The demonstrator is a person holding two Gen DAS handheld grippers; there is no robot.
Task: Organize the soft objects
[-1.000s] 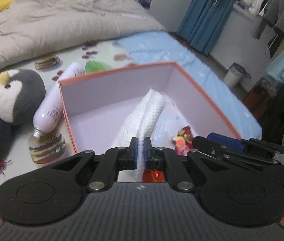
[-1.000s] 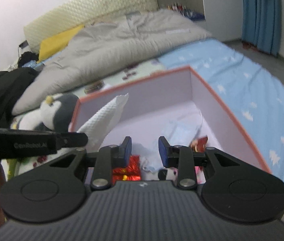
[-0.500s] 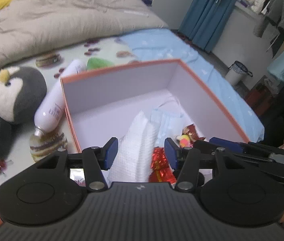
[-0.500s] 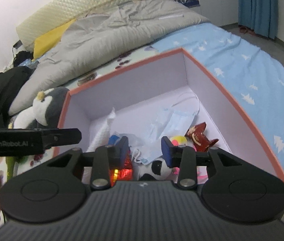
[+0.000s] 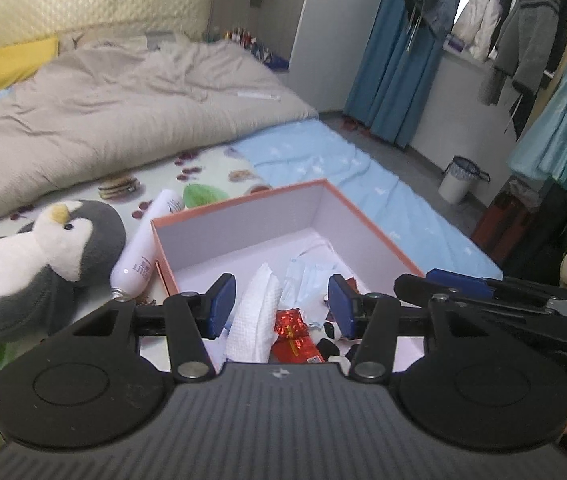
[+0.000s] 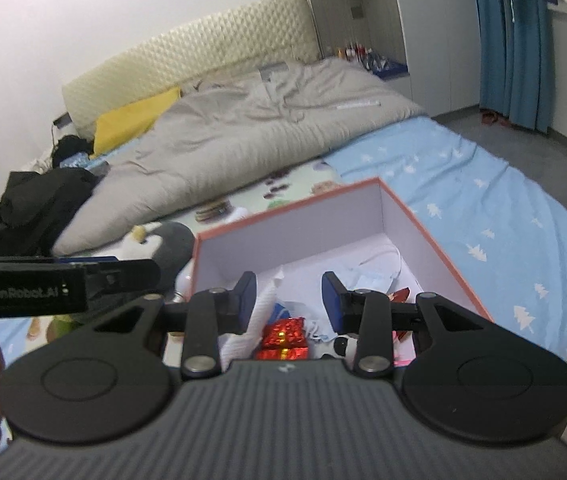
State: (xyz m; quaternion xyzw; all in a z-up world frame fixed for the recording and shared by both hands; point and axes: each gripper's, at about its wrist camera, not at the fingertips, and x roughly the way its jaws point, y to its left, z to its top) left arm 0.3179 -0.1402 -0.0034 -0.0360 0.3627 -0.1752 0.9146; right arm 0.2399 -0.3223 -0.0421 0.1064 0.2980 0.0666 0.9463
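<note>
An orange-rimmed box [image 5: 243, 204] with a white inside sits on the bed. In it lie a white cloth [image 5: 257, 320], blue face masks [image 5: 307, 280], a red foil packet [image 5: 291, 320] and a small panda toy [image 6: 343, 346]. My left gripper [image 5: 281, 302] hovers open above the box's near side, with the cloth below it and untouched. My right gripper [image 6: 288, 300] is also open and empty over the box [image 6: 283, 208], level with the left one. A grey-and-white penguin plush [image 5: 43, 264] lies left of the box, next to a white bottle [image 5: 147, 248].
A rumpled grey duvet [image 5: 103, 112] and a yellow pillow [image 6: 135, 120] fill the far bed. Black clothes [image 6: 35, 208] are piled at the left. A light blue sheet [image 6: 483, 208] runs along the right edge. A small bin [image 5: 459, 180] and hanging clothes stand beyond.
My left gripper opened and let go of the white cloth, which dropped into the box. Both grippers rose and drew back from the box.
</note>
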